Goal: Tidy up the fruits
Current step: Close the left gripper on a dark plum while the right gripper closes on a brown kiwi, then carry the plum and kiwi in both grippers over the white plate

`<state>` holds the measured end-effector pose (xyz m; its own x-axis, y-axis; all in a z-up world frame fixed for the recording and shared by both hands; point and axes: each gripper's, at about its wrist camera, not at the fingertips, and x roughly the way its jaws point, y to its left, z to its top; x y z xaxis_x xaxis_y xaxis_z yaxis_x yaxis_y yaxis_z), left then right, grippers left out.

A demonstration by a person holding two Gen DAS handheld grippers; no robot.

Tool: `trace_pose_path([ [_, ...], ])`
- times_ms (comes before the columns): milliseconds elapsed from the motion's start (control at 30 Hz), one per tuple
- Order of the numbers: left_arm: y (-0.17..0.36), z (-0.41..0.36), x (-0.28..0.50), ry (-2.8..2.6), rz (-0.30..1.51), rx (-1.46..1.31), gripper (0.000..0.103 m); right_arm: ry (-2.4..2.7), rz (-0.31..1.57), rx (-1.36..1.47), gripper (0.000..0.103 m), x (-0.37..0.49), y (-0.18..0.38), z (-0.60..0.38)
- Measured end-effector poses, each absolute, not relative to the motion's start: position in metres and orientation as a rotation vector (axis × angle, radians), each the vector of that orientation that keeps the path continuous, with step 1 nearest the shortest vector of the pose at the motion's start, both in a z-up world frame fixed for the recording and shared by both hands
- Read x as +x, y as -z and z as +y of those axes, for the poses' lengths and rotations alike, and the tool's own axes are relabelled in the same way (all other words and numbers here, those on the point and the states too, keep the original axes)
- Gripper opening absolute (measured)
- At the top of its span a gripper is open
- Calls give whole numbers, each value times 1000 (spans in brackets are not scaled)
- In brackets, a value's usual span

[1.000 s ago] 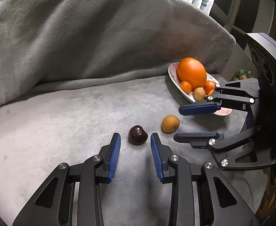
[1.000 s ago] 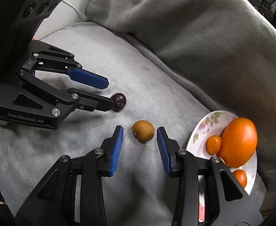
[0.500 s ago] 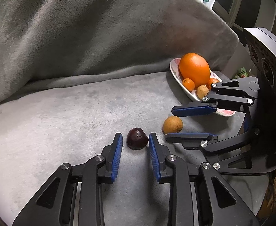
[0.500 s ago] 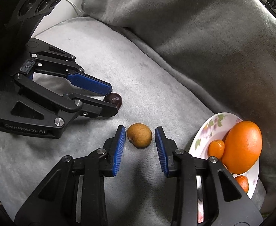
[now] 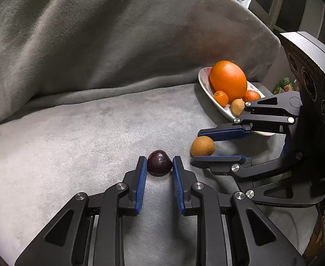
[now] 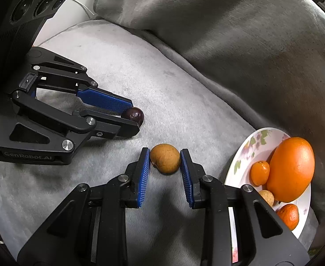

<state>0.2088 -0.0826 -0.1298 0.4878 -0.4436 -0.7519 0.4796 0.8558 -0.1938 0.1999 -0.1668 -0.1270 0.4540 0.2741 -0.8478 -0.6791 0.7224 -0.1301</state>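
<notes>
**Both Claws Seated on Loose Fruit**

Now that both claws have narrowed from the wider spread of a second ago, we treat each fruit as captured. We see the left gripper (image 5: 158, 166) pinching the dark fruit (image 5: 159, 163) between its blue pads, at the tips. The right gripper (image 6: 165, 159) is closing, its pads touching both flanks of the brown fruit (image 6: 165, 161), also at the tips. Both fruits rest on the grey blanket (image 5: 85, 137). The plate (image 6: 248, 150), already holding a large orange (image 6: 291, 169), lies just beyond the right claw's outer finger. We judge lift and transfer to come next.
</notes>
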Motion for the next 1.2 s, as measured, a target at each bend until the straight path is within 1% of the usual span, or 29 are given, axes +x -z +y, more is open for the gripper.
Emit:
trace_pose_path([
  [700, 94, -71, 182, 556, 829, 27, 22, -623, 859, -362, 29, 178, 95, -196],
  [1200, 69, -94, 162, 591, 766, 37, 22, -576, 797, -221, 29, 157, 67, -247],
])
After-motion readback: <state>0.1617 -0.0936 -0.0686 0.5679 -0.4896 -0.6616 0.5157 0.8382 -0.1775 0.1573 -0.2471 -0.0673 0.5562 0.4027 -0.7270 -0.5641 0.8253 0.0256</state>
